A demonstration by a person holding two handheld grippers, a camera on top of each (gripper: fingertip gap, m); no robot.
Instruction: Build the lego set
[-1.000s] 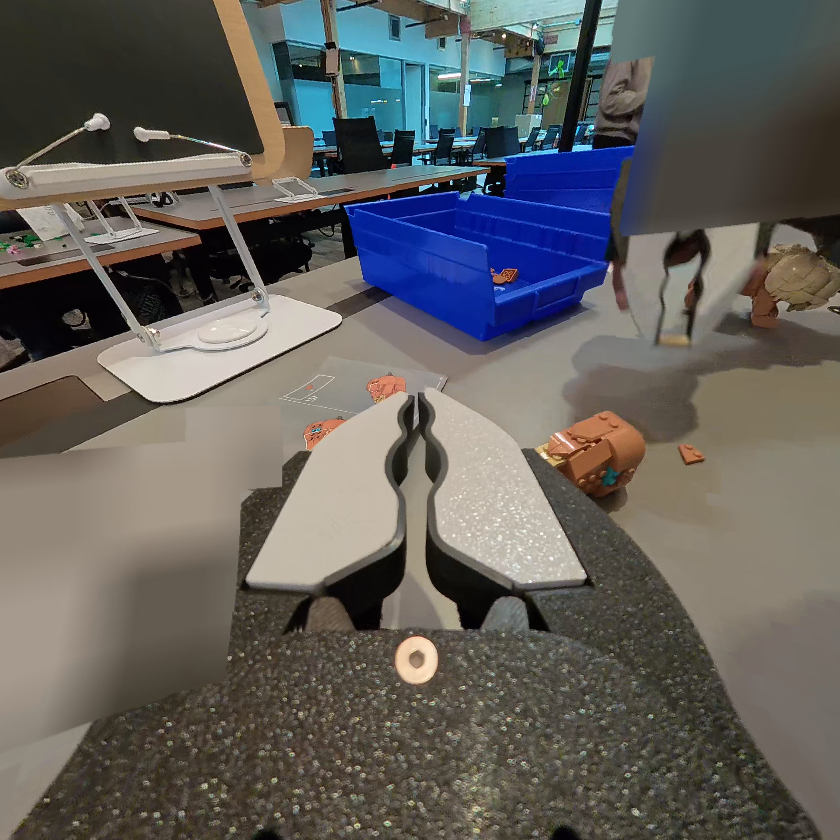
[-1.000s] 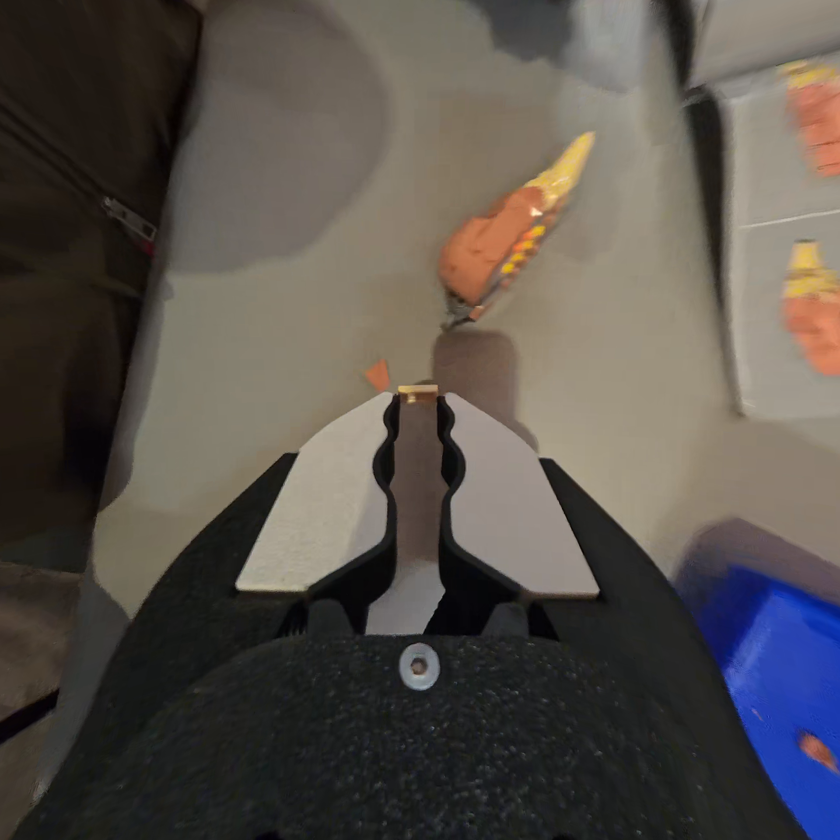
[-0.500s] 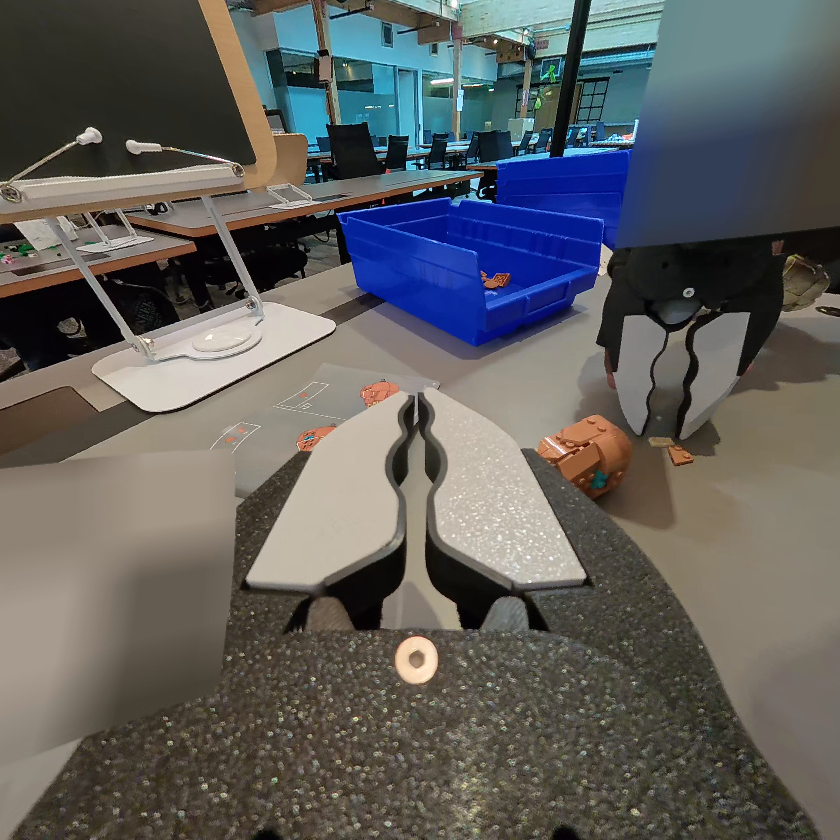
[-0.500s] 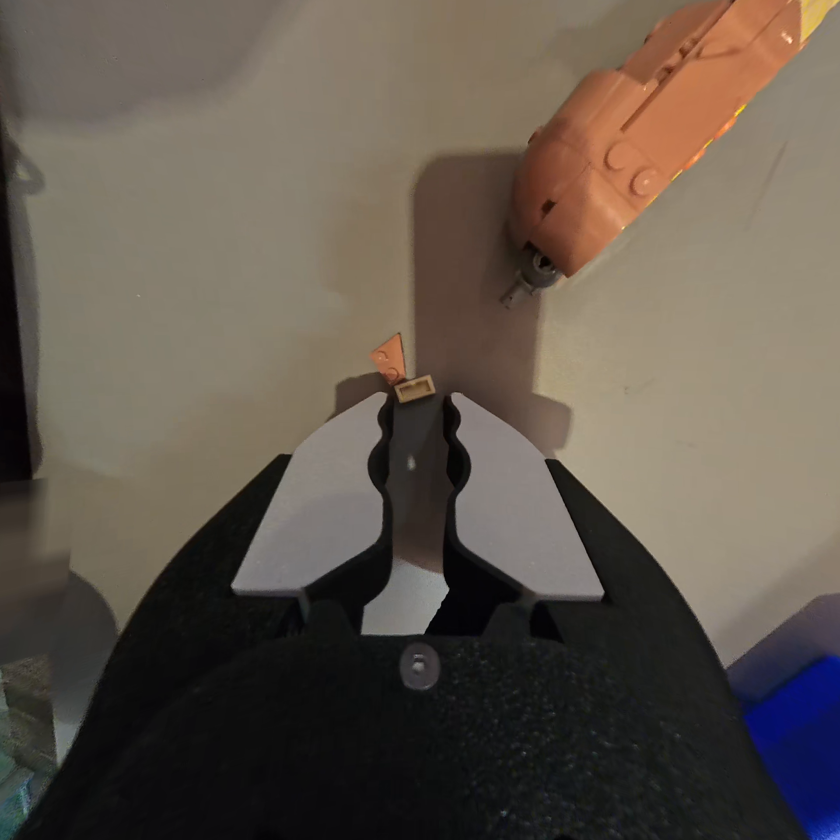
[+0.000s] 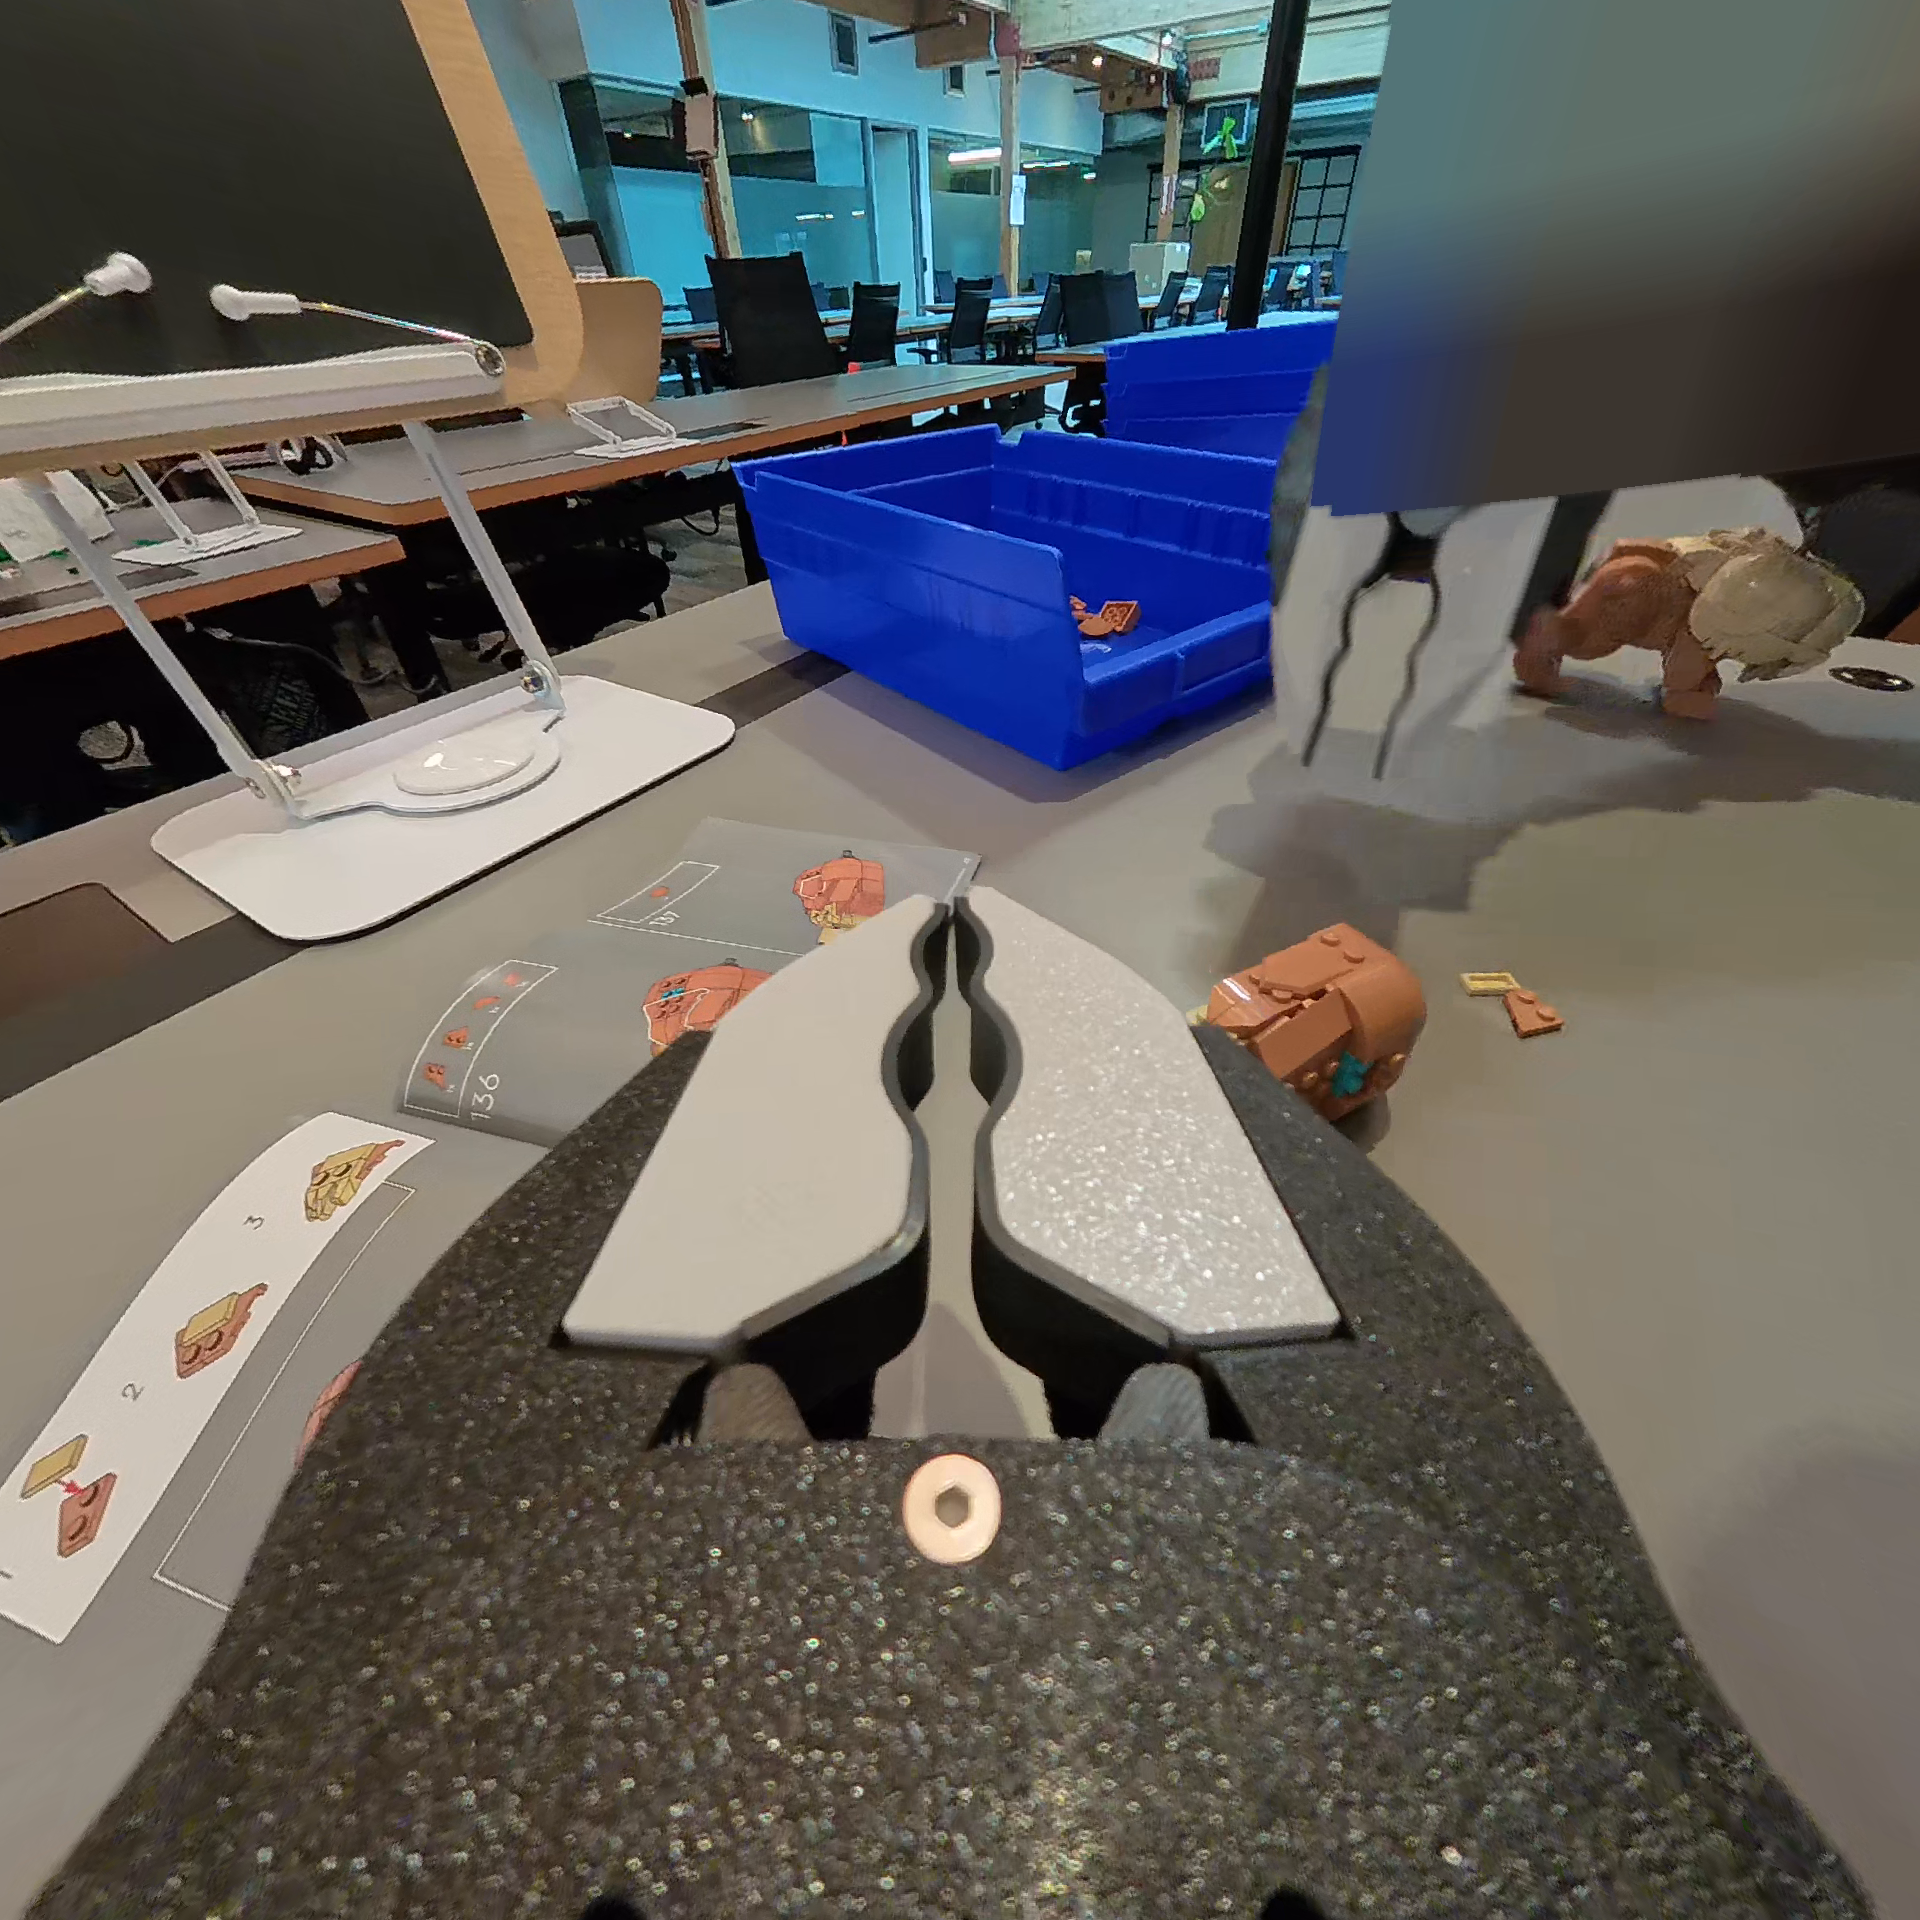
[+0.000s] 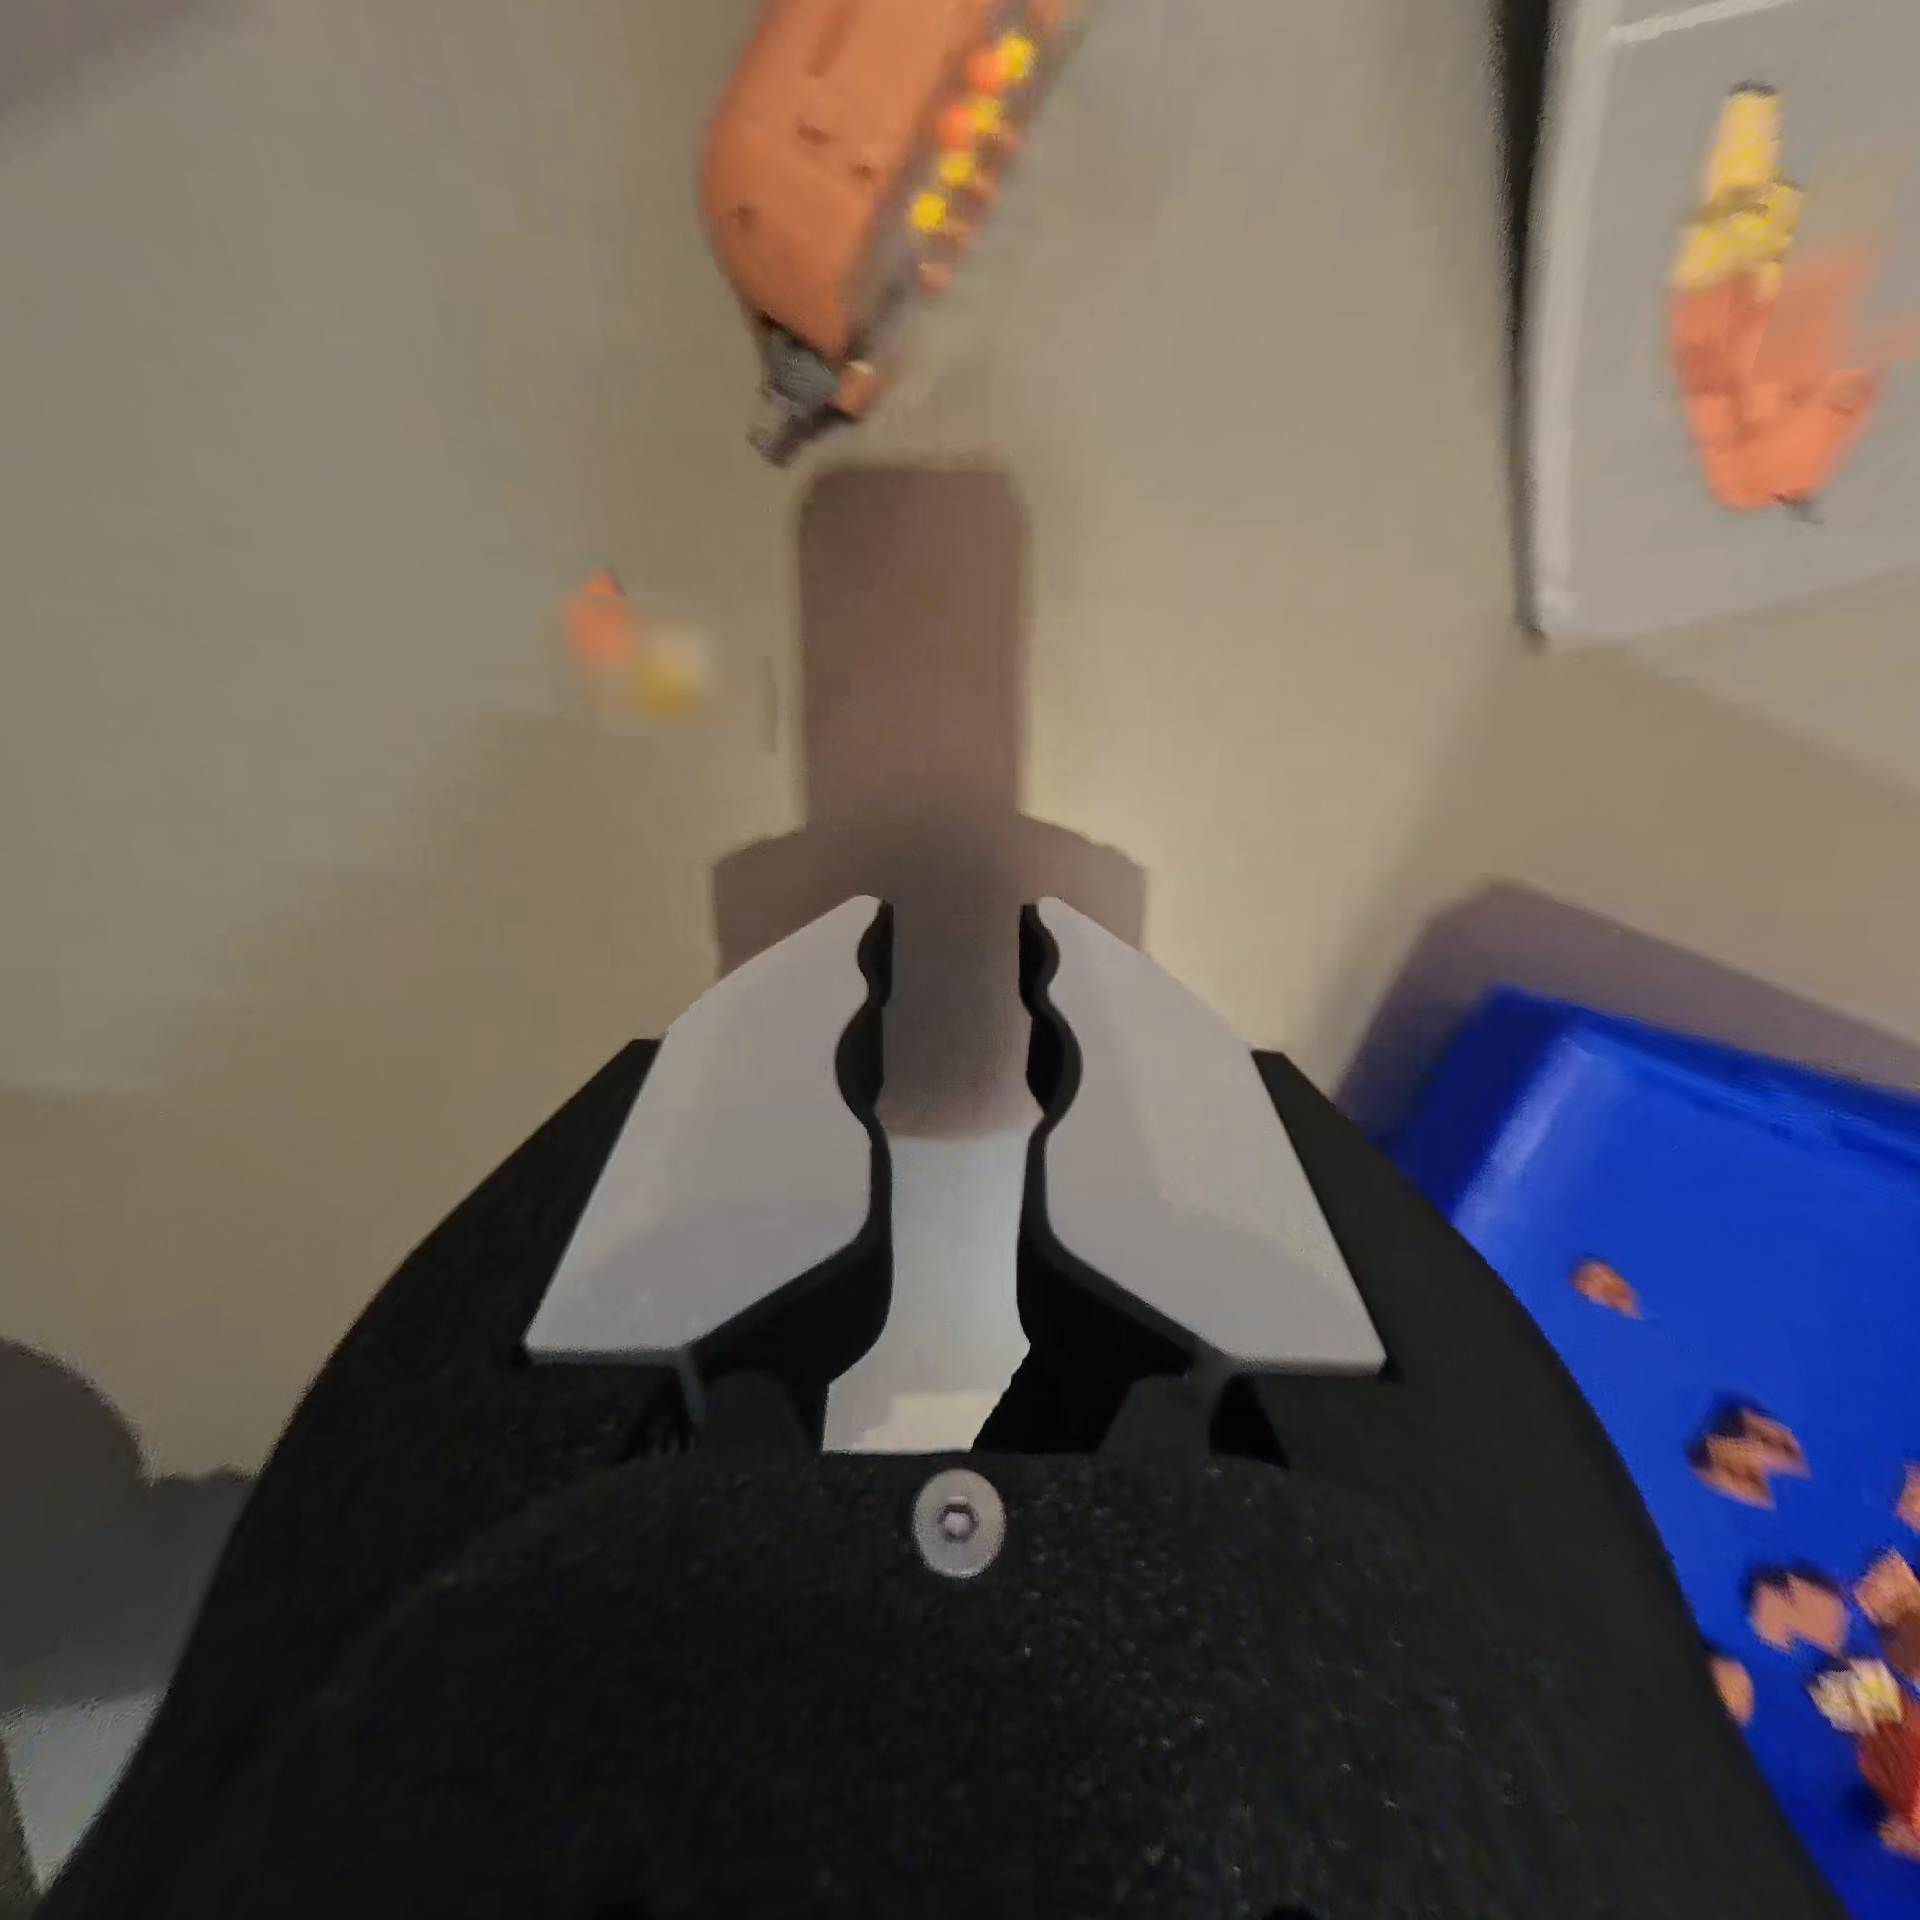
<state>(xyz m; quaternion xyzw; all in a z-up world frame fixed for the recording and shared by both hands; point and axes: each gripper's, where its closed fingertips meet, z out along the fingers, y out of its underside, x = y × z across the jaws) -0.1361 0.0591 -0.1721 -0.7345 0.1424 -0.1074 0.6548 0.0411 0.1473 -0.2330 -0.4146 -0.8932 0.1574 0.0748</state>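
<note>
A brown brick-built head piece (image 5: 1314, 1013) lies on the grey table, right of my left gripper (image 5: 951, 909), which is shut and empty above the instruction booklet (image 5: 665, 966). A small tan tile (image 5: 1488, 982) and a small brown wedge plate (image 5: 1534, 1012) lie side by side on the table right of the head piece. In the blurred right wrist view my right gripper (image 6: 956, 909) is open and empty, raised above the table. The head piece (image 6: 831, 177) and the two small parts (image 6: 634, 644) lie ahead of it. The right gripper (image 5: 1361, 665) also shows blurred in the left wrist view.
A blue bin (image 5: 997, 582) with several brown pieces stands at the back; it also shows in the right wrist view (image 6: 1683, 1247). A brown and tan built animal (image 5: 1704, 613) stands far right. A white tablet stand (image 5: 416, 790) is at left. A second instruction sheet (image 5: 187, 1361) lies near left. The gap from one gripper's tips to the other's is roughly 20 cm. The brown brick-built head piece (image 5: 1314, 1013) sits 10 cm or so from the ends of my left fingers.
My right gripper set the tan tile down beside the brown wedge plate, opened, and lifted up and back toward the blue bin. My left gripper stayed shut and rose slightly.
</note>
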